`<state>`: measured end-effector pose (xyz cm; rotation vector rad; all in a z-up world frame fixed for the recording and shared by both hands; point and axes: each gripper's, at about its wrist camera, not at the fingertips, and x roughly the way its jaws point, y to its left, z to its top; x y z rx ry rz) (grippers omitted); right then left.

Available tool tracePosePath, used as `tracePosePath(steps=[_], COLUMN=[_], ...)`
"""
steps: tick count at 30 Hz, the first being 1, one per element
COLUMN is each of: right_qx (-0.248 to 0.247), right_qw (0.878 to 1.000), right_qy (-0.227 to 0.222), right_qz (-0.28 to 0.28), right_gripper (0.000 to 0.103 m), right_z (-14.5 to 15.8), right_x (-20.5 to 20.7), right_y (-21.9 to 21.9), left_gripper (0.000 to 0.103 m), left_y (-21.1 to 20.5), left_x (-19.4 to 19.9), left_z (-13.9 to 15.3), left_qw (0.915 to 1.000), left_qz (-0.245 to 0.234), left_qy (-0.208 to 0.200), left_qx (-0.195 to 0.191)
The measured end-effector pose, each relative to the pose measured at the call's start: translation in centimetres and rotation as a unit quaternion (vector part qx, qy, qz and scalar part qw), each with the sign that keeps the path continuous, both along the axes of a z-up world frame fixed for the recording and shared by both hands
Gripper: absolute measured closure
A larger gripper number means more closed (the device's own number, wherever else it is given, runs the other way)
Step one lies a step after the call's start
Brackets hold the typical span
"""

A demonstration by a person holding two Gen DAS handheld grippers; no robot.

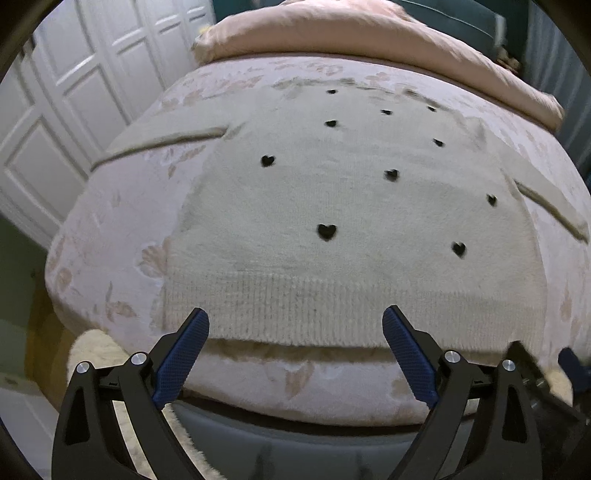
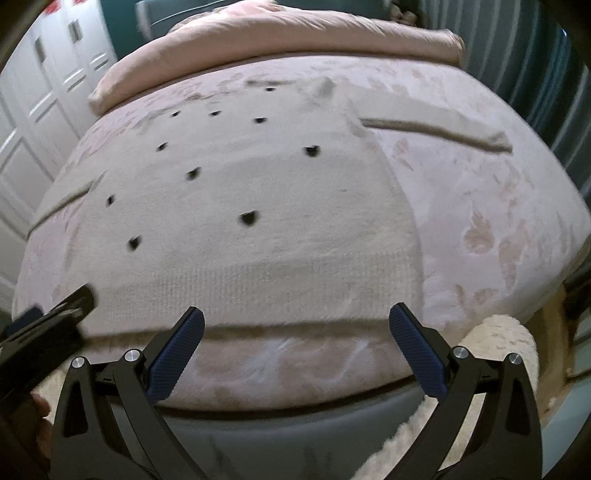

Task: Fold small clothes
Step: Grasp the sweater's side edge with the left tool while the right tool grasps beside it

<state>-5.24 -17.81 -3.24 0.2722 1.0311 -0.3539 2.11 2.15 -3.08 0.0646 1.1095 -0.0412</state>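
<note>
A cream knit sweater (image 1: pixel 332 206) with small black hearts lies flat on the bed, its sleeves spread to both sides and its ribbed hem at the near edge. The same sweater (image 2: pixel 258 192) fills the middle of the right wrist view. My left gripper (image 1: pixel 295 325) is open, its blue pads hovering just over the hem with nothing between them. My right gripper (image 2: pixel 295 325) is also open, over the hem's right part. The left gripper's black body (image 2: pixel 48 321) shows at the left edge of the right wrist view.
The bed (image 1: pixel 110 229) has a pale pink leaf-patterned cover. A pink duvet (image 1: pixel 332 33) is piled at the far end. White panelled doors (image 1: pixel 66 110) stand to the left. A fluffy cream rug (image 2: pixel 509 343) lies on the floor by the bed's near edge.
</note>
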Motion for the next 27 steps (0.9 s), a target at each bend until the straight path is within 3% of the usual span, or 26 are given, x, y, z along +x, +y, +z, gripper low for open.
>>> tracePosePath(steps=[3,9,13,16,21,23,24,25,26,27], right_qx=[0.004,0.053,0.078,0.102,0.128,0.097,0.083,0.075,0.082,0.086], right_qw=[0.999,0.983,0.959,0.94,0.912,0.915,0.918,0.923,0.927,0.931], right_qy=[-0.006,-0.042,-0.063,-0.067,-0.081,-0.073,-0.061,-0.058,-0.073,-0.096], right_qz=[-0.045,-0.171,-0.263,-0.317,-0.38,-0.384,-0.382,-0.373,-0.358,-0.342], right_gripper=[0.005,0.005,0.005,0.005,0.008,0.025,0.049,0.08,0.091,0.09], right_z=[-0.9,-2.0,-3.6,-5.4,-7.6,-7.4,-7.3,-6.7,-5.9,-4.6], right_x=[1.3,5.4,8.1,9.6,11.2,12.6,13.5,14.7,15.9,16.9], right_y=[-5.5,-23.0,-35.1,-41.2,-46.3,-46.9,-47.0,-46.9,-46.6,-46.3], left_gripper=[0.01,0.01,0.01,0.011,0.012,0.012,0.012,0.012,0.012,0.013], left_y=[1.4,3.3,4.0,4.2,4.2,4.1,4.0,4.0,4.0,4.0], left_x=[2.0,6.1,8.7,10.3,12.5,13.4,13.7,14.0,14.3,14.6], left_z=[-0.7,-1.3,-2.1,-2.6,-3.5,-3.7,-3.7,-3.7,-3.7,-3.5], left_qw=[0.9995,0.9979,0.9968,0.9961,0.9945,0.9946,0.9947,0.9948,0.995,0.9952], left_qz=[0.03,0.065,0.078,0.084,0.097,0.096,0.095,0.094,0.093,0.092], left_qy=[0.007,0.005,0.013,0.018,0.026,0.025,0.024,0.022,0.019,0.012], left_qx=[-0.009,-0.002,-0.014,-0.021,-0.03,-0.03,-0.03,-0.03,-0.03,-0.03])
